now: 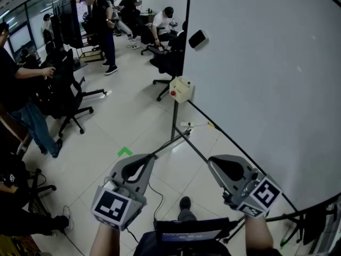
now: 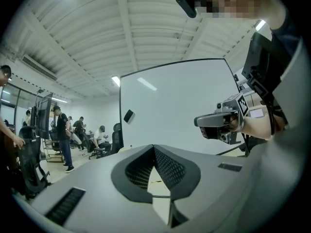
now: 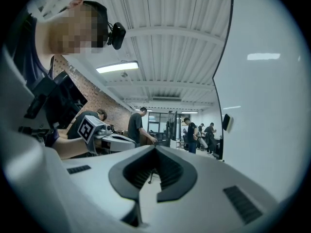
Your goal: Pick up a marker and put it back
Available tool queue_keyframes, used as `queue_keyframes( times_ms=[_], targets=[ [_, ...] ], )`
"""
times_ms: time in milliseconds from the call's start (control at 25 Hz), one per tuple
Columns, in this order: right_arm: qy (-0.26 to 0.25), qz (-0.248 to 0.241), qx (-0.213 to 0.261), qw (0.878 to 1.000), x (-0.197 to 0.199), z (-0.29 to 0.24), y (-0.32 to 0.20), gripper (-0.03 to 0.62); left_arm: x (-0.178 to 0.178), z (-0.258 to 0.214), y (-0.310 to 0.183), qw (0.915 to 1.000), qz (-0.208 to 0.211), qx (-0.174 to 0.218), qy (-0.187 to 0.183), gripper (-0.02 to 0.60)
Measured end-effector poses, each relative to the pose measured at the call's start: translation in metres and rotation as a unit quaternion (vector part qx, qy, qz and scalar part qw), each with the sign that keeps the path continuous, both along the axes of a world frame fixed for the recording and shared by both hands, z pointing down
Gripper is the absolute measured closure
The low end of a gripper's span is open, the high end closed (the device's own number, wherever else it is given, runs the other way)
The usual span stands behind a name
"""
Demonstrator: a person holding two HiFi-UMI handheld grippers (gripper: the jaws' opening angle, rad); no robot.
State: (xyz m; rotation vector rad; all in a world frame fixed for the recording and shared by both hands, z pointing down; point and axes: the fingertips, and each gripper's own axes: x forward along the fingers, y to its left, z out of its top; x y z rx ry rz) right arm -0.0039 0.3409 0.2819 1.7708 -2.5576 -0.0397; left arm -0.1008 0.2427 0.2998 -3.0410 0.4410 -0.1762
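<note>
Beside the whiteboard (image 1: 266, 73), left claw (image 1: 151, 158) and right claw (image 1: 212, 162) stand closed, empty.

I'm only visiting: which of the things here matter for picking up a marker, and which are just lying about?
Job: left gripper, right gripper (both shut, empty); whiteboard; probable marker by its lower corner.
Lying about: eraser on the board; cream box with red button; office chairs; green floor arrow.

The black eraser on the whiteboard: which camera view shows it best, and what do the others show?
The head view: the eraser shows largest, clear against the whiteboard near its left edge. In the left gripper view the eraser is small and far off; in the right gripper view it is small, seen obliquely.
</note>
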Motion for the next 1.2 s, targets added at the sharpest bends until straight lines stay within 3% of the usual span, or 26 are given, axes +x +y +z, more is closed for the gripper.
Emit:
queue_keyframes(
  times_ms=[360, 1000, 1200],
  targets=[
    [-0.016, -0.019, 0.0, 1.0, 0.034, 0.005, -0.043, 0.583, 0.024, 0.002, -0.037, 0.9996, -0.025, -0.005, -0.008, 0.586],
    [-0.036, -0.106, -0.01, 0.994, 0.116, 0.022, -0.127, 0.583, 0.108, 0.007, -0.1, 0.9948, -0.096, -0.004, -0.033, 0.586],
    [-0.056, -0.129, -0.012, 0.99, 0.119, 0.024, -0.143, 0.583, 0.114, 0.001, -0.103, 0.9938, -0.108, -0.022, -0.016, 0.586]
  ],
)
